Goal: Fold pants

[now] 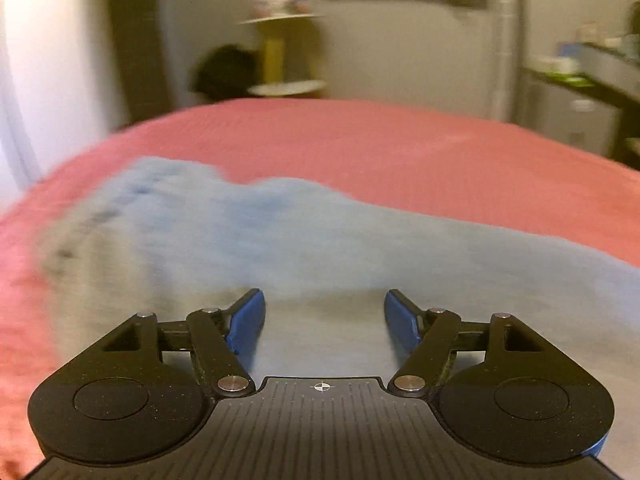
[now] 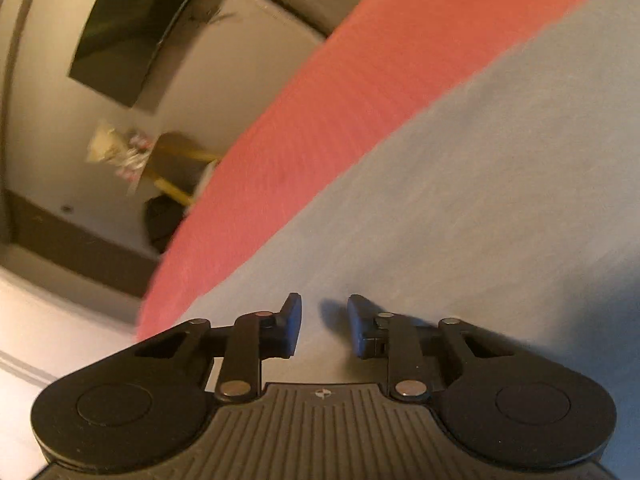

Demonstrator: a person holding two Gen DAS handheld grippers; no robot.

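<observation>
pink bedspread [image 1: 400,148] filling the space beyond the fingers, blurred light blue pants [image 1: 320,248] spread flat under and ahead of both fingertips, left gripper [image 1: 324,312] spread wide and empty, right gripper [image 2: 324,320] narrowly parted, gripping nothing

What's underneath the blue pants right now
The blue pants lie on a red bedspread, which shows around them on the far side and at the left. Whatever lies directly beneath the fabric is covered.
</observation>
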